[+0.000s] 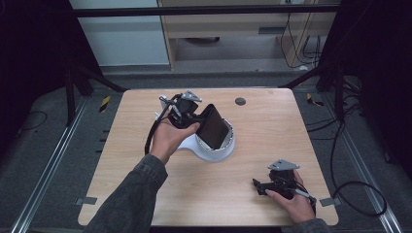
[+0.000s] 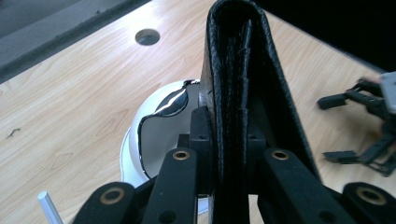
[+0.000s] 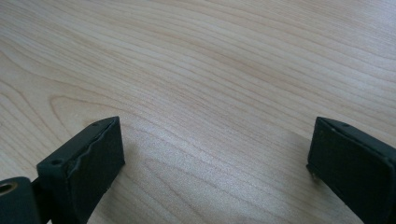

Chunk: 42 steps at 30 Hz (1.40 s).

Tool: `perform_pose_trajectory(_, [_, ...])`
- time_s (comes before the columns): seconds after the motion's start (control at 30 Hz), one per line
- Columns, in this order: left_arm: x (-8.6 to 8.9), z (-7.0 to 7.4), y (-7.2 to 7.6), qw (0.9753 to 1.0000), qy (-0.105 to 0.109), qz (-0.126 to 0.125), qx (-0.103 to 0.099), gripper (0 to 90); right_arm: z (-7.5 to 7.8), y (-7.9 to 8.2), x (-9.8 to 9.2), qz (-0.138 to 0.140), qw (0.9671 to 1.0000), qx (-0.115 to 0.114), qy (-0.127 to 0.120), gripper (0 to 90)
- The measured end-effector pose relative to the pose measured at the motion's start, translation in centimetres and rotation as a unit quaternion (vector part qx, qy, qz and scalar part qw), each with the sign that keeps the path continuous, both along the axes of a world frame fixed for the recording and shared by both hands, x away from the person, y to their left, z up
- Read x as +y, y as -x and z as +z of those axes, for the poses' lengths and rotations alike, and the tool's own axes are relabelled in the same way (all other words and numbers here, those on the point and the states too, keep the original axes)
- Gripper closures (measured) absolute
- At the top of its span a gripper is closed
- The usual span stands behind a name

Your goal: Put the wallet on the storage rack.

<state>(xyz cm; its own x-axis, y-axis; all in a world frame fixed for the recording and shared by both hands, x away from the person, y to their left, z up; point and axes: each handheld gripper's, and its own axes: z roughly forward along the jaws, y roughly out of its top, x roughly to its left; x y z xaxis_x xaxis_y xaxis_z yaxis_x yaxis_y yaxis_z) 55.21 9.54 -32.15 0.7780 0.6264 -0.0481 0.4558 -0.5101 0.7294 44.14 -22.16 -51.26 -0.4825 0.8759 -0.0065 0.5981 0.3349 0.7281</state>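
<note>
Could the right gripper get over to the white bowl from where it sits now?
Probably yes. The right gripper rests open near the table's front right corner, with bare wood between it and the white bowl. But the left gripper holds a black wallet over the bowl, crowding its top.

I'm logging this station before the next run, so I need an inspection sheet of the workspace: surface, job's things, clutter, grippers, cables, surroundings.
Surface: light wooden table, with a round dark hole near its far edge.
Job's things: black wallet, folded, held tilted over the white bowl; the wallet's lower end is at the bowl's rim, contact cannot be told.
Clutter: nothing seen.
Grippers: left gripper shut on the wallet; right gripper open, low over bare wood near the table's front right corner.
Cables: a black cable trails from the left gripper; more lie on the floor at right.
Surroundings: dark frame, grey floor, wooden furniture behind.
</note>
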Motion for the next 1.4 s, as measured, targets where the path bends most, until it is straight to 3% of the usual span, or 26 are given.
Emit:
perform_pose_trajectory(0.17, [-0.2,-0.7,-0.6,0.9999,0.01,0.004,0.007,80.2,0.0,0.0,0.0,0.001,1.0,0.0,-0.001,3.6])
perform_pose_trajectory(0.33, [-0.1,-0.8,-1.2,0.9999,-0.009,0.006,0.005,79.6,0.0,0.0,0.0,0.001,1.0,0.0,-0.001,3.6])
perform_pose_trajectory(0.6, [0.2,-0.8,-2.2,0.9996,-0.015,0.005,0.026,78.3,0.0,0.0,0.0,0.001,1.0,-0.001,-0.001,3.6])
perform_pose_trajectory(0.7, [0.1,-0.6,-2.2,0.9994,-0.024,0.007,0.024,71.4,0.0,0.0,0.0,0.001,1.0,-0.001,0.0,3.6])
perform_pose_trajectory(0.77, [0.1,-0.3,-2.1,0.9994,-0.03,0.016,0.011,68.4,0.0,0.0,0.0,0.001,1.0,-0.001,0.0,3.6])
perform_pose_trajectory(0.8, [0.2,-0.1,-2.1,0.9992,-0.03,0.025,0.0,62.1,0.0,0.0,0.0,0.002,1.0,-0.001,0.0,3.6])
perform_pose_trajectory(0.87, [0.7,0.7,-2.0,0.9989,-0.015,0.039,-0.02,59.9,0.0,0.0,0.0,0.002,1.0,-0.001,0.0,3.5])
perform_pose_trajectory(1.27, [1.2,2.8,-1.1,0.9967,-0.006,0.046,-0.067,51.9,0.0,0.1,0.1,0.001,1.0,0.0,-0.001,3.5])
perform_pose_trajectory(1.4, [1.2,4.1,-0.2,0.9941,0.002,0.046,-0.099,45.6,0.0,0.1,0.1,0.002,1.0,0.0,-0.001,3.4])
